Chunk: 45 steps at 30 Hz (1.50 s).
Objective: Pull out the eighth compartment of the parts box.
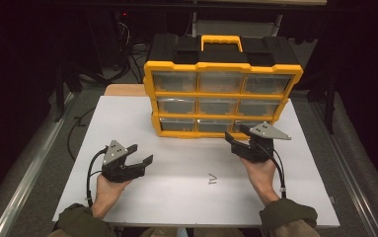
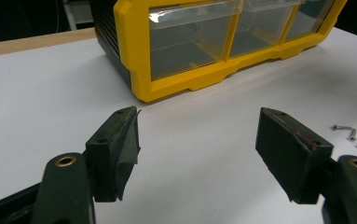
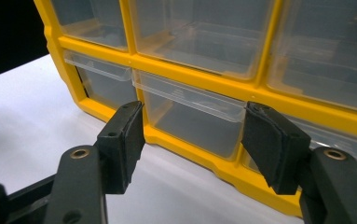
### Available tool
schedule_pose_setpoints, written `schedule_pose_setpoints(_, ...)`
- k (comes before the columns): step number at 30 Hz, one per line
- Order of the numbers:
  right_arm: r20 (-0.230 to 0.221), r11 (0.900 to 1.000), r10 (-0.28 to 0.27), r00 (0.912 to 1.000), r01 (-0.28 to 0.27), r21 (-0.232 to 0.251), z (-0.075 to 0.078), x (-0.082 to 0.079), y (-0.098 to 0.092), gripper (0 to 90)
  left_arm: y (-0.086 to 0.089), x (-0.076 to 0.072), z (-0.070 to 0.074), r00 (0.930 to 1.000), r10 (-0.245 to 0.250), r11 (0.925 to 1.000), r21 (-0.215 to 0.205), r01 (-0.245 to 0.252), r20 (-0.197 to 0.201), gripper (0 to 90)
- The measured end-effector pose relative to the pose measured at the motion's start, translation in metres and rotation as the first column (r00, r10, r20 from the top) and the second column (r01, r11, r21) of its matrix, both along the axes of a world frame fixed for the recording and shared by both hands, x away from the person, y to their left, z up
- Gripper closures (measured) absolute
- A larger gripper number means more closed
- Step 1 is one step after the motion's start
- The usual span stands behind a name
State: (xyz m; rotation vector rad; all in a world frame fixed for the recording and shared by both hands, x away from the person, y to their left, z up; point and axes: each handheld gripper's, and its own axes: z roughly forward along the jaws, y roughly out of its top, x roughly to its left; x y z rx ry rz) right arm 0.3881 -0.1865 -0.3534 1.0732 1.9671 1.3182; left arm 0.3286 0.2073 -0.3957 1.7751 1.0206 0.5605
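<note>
A yellow and black drawer cabinet (image 1: 223, 94) with several clear drawers stands at the back of the white table (image 1: 176, 128). My right gripper (image 1: 237, 133) is open just in front of its bottom row. In the right gripper view the right gripper (image 3: 194, 106) has a jaw on either side of the bottom middle drawer (image 3: 190, 123), level with its clear lip and a little short of it. My left gripper (image 1: 142, 153) hovers open over the table's left front, holding nothing. The left gripper (image 2: 198, 112) points toward the cabinet's lower left corner (image 2: 139, 88).
Three small screws (image 1: 212, 178) lie on the table between the hands; they are the screws (image 2: 351, 134) to the right of the left gripper's jaws. A wooden board (image 1: 125, 90) shows behind the white sheet. Dark cables and floor surround the table.
</note>
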Motion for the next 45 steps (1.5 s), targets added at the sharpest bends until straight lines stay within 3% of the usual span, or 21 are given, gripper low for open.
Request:
schedule_pose_setpoints(7,0.008,1.000,0.012,0.9999,-0.012,0.000,0.003,0.007,0.008,42.2,0.000,0.000,0.000,1.0000,-0.001,1.0000,0.000,0.001,0.000,30.6)
schedule_pose_setpoints(15,0.007,1.000,-0.010,0.9999,0.010,0.012,0.004,0.018,0.012,44.1,0.000,0.000,0.000,1.0000,-0.004,1.0000,0.000,0.004,0.000,30.6)
schedule_pose_setpoints(21,0.032,0.999,-0.004,0.9995,0.006,-0.041,0.012,0.025,0.019,46.3,0.000,0.000,0.000,1.0000,-0.004,1.0000,0.000,0.004,0.000,30.6)
schedule_pose_setpoints(31,0.031,0.998,-0.037,0.9988,0.039,-0.058,0.013,0.032,0.030,45.5,0.000,0.000,0.000,1.0000,-0.001,1.0000,-0.003,0.001,0.000,30.6)
schedule_pose_setpoints(37,0.079,0.989,-0.052,0.9955,0.062,-0.131,0.010,0.033,0.036,45.5,0.000,0.000,0.000,1.0000,-0.003,1.0000,0.001,0.003,-0.002,30.6)
schedule_pose_setpoints(45,0.093,0.978,-0.040,0.9949,0.059,-0.202,0.009,0.037,0.037,45.5,-0.001,0.001,-0.001,1.0000,-0.006,0.9999,0.011,0.006,-0.007,30.6)
